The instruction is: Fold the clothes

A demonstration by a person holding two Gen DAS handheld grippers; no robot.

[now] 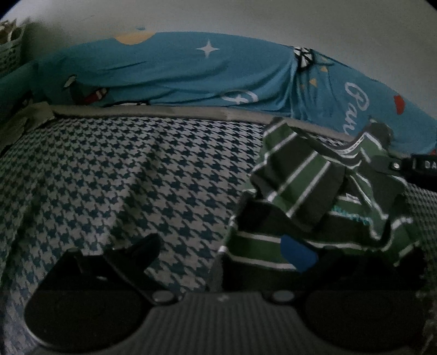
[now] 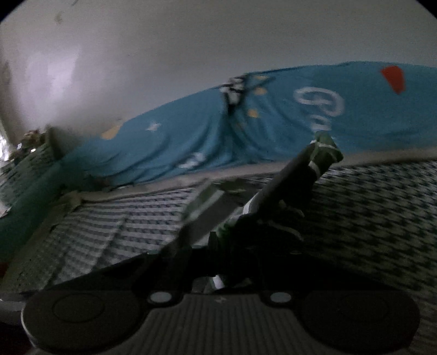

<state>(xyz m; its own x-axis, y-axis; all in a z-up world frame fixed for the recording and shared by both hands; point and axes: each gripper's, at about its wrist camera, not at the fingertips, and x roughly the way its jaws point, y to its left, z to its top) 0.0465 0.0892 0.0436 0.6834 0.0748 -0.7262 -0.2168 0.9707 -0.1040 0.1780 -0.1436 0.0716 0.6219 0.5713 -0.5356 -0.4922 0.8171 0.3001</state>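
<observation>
Striped knit shirt (image 1: 300,185) – light, floppy; hold at the hem corners. Right gripper (image 2: 289,207) pinches an edge; left gripper (image 1: 232,256) clamps another fold.

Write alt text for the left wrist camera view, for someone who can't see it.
A crumpled green striped garment is lifted off a houndstooth-patterned bed cover; the left gripper has one finger in its near edge, and the right gripper holds its far side. Behind, a blue printed sheet lies against a pale wall.

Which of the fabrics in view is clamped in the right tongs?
The green striped garment, bunched between the shut right tongs; the blue printed sheet lies behind, untouched.
</observation>
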